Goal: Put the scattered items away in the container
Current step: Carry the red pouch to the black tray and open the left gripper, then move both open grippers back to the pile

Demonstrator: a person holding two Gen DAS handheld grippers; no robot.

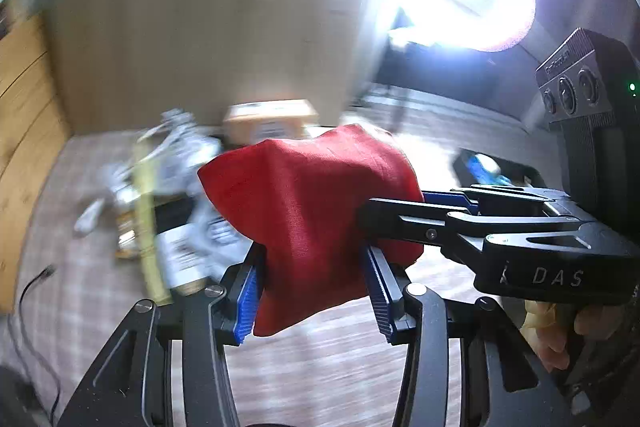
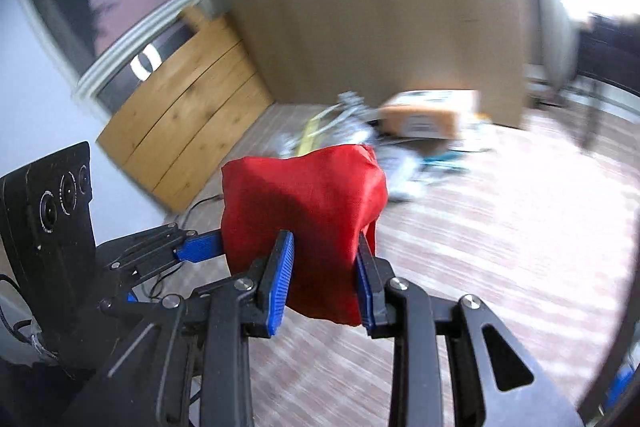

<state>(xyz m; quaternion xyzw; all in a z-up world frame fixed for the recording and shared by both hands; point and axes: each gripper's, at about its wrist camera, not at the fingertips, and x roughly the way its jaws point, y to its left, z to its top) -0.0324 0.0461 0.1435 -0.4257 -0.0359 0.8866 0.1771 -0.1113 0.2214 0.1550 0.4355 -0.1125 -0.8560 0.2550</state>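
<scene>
Floor (image 2: pixel 500 247): checked, blurred. Cardboard box (image 2: pixel 430 115): far end of floor, beside scattered packets (image 1: pixel 180 187). Red cloth bag (image 1: pixel 304 211): lifted above floor, carried between both tongs. Left tongs (image 1: pixel 312 287): partly closed, pads pressing bag. Right tongs (image 2: pixel 324 279): narrower, likewise clamped on bag.

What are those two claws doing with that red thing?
A person holds a claw in each hand, and both are pinching one red cloth bag. The left claw grips its near edge, and the right claw grips it from the other side, so the bag hangs in the air between them. Behind it, a blurry pile of scattered items and a cardboard box lie on the floor.
</scene>
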